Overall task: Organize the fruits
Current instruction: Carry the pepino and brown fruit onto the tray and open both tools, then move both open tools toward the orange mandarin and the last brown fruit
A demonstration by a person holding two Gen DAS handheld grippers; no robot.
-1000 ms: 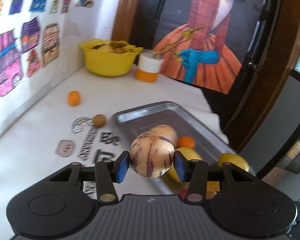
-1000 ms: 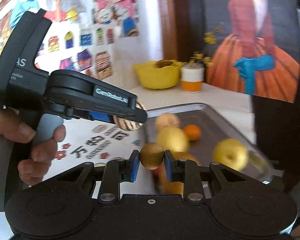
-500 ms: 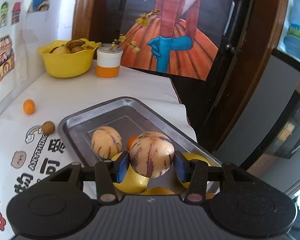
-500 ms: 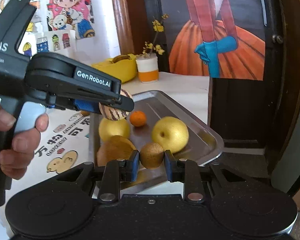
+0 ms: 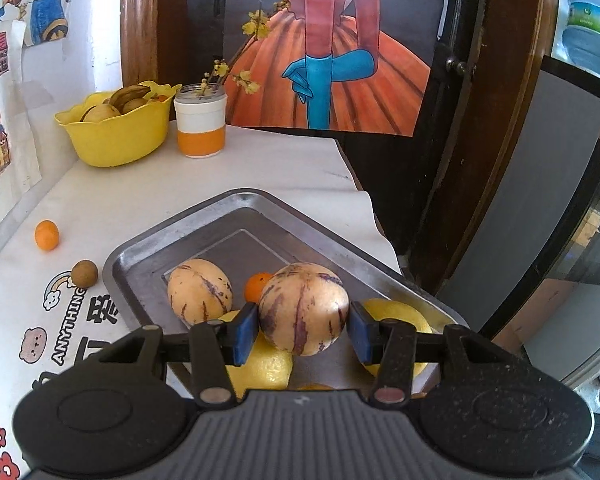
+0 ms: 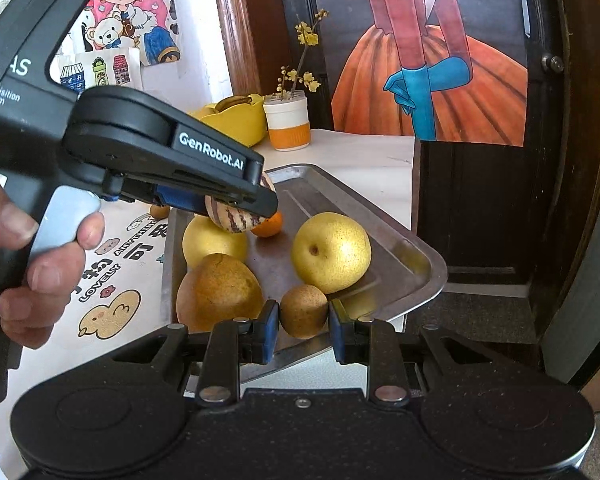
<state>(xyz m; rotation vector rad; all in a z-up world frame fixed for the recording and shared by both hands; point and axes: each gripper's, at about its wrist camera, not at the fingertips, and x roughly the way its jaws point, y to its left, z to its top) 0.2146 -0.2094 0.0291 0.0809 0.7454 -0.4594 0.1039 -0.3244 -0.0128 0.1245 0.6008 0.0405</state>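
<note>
My left gripper point(image 5: 303, 328) is shut on a cream, purple-striped melon point(image 5: 303, 307), held over the metal tray point(image 5: 236, 204). In the right wrist view the same gripper point(image 6: 236, 210) hangs above the tray point(image 6: 428, 264), a hand point(image 6: 40, 264) on its handle. My right gripper point(image 6: 303, 330) is shut on a small brown round fruit point(image 6: 303, 310) at the tray's near edge. In the tray lie a second striped melon point(image 5: 200, 298), a small orange point(image 5: 256, 286), yellow pears point(image 6: 331, 252) and a brown pear point(image 6: 220, 292).
A small orange point(image 5: 47, 234) and a brown round fruit point(image 5: 84, 273) lie loose on the white table left of the tray. At the back stand a yellow bowl point(image 5: 116, 136) of fruit and a white-and-orange jar point(image 5: 200, 126). The table's right edge runs close beside the tray.
Both grippers swung right, from beside the tray to over it, each still gripping its fruit. The right one also sank toward the tray's near edge.
</note>
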